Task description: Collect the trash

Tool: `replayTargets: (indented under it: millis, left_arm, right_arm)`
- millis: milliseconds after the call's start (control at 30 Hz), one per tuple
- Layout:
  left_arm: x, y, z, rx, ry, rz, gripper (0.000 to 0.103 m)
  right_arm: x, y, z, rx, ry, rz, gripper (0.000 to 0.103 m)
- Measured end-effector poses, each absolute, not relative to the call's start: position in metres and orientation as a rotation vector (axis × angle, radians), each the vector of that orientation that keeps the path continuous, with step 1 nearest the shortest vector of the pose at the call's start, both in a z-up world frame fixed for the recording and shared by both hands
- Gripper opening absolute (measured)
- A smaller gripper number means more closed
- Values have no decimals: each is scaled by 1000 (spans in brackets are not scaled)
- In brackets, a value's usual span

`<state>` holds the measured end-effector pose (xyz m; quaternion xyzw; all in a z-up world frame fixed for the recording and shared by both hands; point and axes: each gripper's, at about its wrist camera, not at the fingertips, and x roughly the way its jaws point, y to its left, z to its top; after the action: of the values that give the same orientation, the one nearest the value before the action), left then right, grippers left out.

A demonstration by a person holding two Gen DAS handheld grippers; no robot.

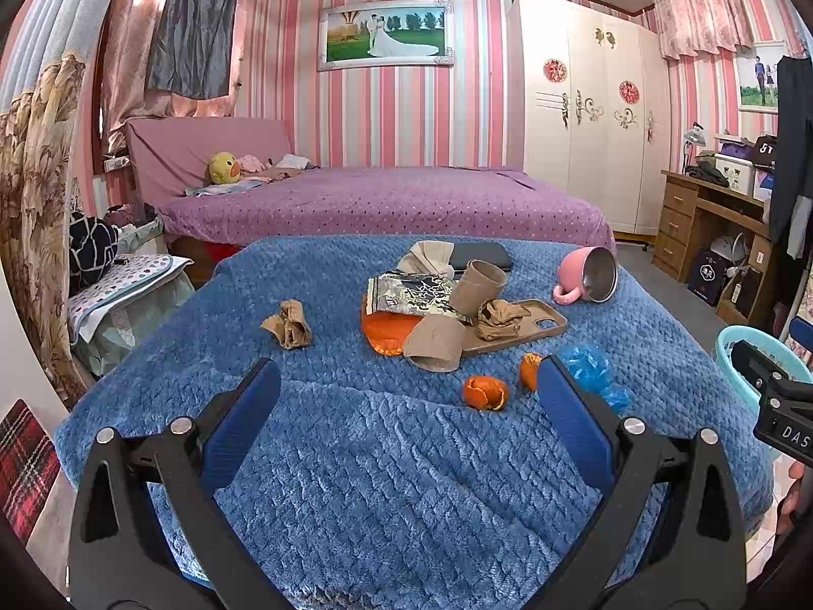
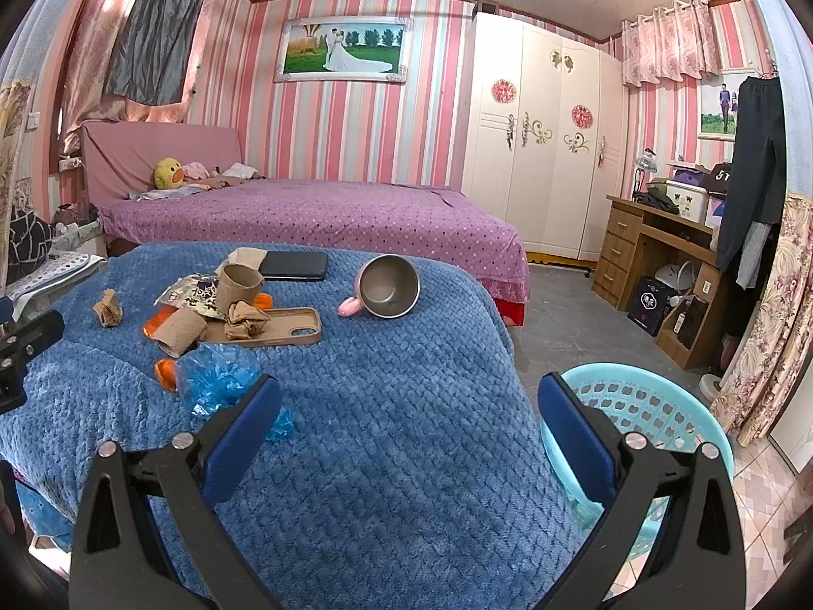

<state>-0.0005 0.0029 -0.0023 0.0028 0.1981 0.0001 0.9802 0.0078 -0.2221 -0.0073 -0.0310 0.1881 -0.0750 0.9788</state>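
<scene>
Trash lies on a blue blanket (image 1: 386, 457): a crumpled brown paper (image 1: 287, 325), a snack wrapper (image 1: 414, 295), two paper cups (image 1: 477, 287) (image 1: 437, 343), orange peels (image 1: 485, 392) and a blue plastic bag (image 1: 589, 368) (image 2: 218, 376). My left gripper (image 1: 406, 401) is open and empty above the blanket, short of the peels. My right gripper (image 2: 409, 406) is also open and empty, its left finger beside the blue bag. A turquoise basket (image 2: 645, 406) stands on the floor by the blanket's right edge, partly behind the right finger.
A tan phone case (image 2: 284, 330) holds another crumpled paper (image 2: 246, 323). A pink mug (image 2: 388, 287) lies on its side, and a black phone (image 2: 294, 264) sits at the back. Beyond are a purple bed (image 2: 315, 218), a wardrobe (image 2: 549, 152) and a desk (image 2: 655, 254).
</scene>
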Motion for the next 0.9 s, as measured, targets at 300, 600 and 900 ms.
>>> replayTargets:
  millis: [300, 600, 900]
  left_arm:
    - [1, 3, -8, 5, 400, 1, 98]
    - [1, 3, -8, 5, 402, 0, 98]
    - [1, 3, -8, 4, 403, 1, 98]
  right_arm:
    - [9, -222, -8, -63, 379, -149, 99]
    - [10, -221, -9, -65, 379, -148, 99]
    - [11, -220, -9, -65, 381, -147, 99]
